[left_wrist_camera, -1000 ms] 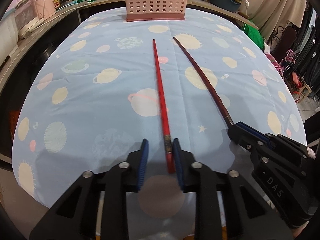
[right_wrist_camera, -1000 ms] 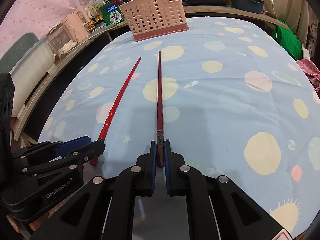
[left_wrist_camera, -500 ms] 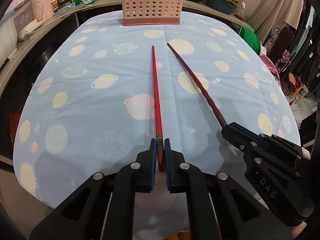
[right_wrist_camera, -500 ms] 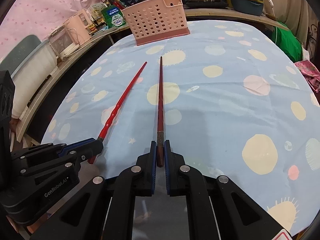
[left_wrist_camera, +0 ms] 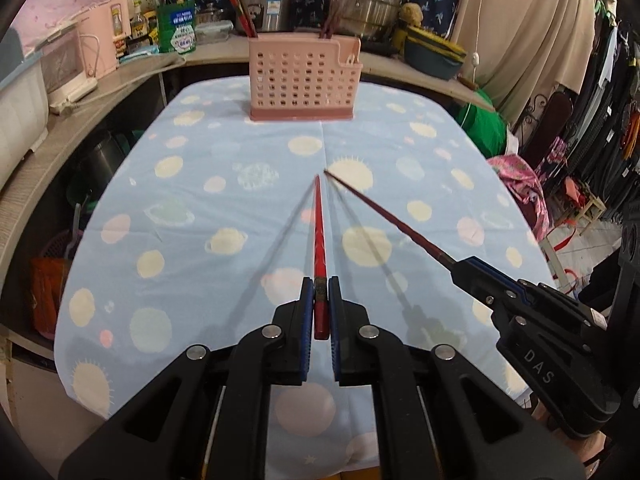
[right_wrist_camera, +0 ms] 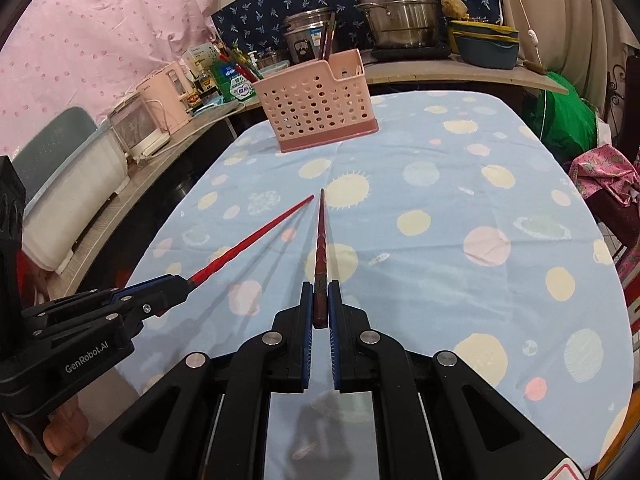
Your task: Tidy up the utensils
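Left claw pinching red chopstick, right claw dark chopstick; butt ends hidden btwn pads.

- Bright red chopstick: butt clamped in left tongs, raised off the table, pointing ahead.
- Dark red chopstick: clamped likewise in right tongs; tips nearly meet.
- Pink perforated holder: upright, well beyond both tongs.
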Demonstrator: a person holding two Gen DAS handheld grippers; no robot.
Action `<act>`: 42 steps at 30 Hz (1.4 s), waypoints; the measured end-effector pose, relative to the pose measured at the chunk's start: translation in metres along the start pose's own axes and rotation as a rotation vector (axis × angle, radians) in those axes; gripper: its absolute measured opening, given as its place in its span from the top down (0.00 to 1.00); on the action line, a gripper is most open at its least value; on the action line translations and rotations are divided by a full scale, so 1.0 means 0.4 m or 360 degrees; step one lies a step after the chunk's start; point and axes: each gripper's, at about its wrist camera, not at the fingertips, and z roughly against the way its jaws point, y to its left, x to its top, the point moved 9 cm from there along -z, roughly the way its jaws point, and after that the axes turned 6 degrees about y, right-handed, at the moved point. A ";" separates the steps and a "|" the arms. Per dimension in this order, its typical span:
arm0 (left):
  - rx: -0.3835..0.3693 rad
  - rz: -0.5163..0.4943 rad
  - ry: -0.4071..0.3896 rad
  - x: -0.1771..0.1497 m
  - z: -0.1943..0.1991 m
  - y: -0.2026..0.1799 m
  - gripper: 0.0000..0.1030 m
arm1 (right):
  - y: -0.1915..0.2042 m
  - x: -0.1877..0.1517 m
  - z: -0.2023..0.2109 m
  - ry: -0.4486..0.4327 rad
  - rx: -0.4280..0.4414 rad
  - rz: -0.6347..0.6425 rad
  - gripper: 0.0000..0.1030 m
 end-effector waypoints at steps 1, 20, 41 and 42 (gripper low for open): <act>0.0002 0.0005 -0.0021 0.014 0.010 0.002 0.93 | 0.000 0.016 0.009 -0.0022 -0.0001 0.0005 0.93; 0.0029 0.0042 -0.0317 0.310 0.107 0.036 0.93 | -0.005 0.311 0.081 -0.0322 0.0057 0.0005 0.93; 0.0087 0.0053 -0.0499 0.626 0.150 0.104 0.94 | 0.025 0.698 0.098 -0.0568 0.0194 -0.0013 0.93; 0.0089 0.0050 -0.0517 0.645 0.157 0.106 0.95 | 0.027 0.719 0.100 -0.0586 0.0192 -0.0012 0.93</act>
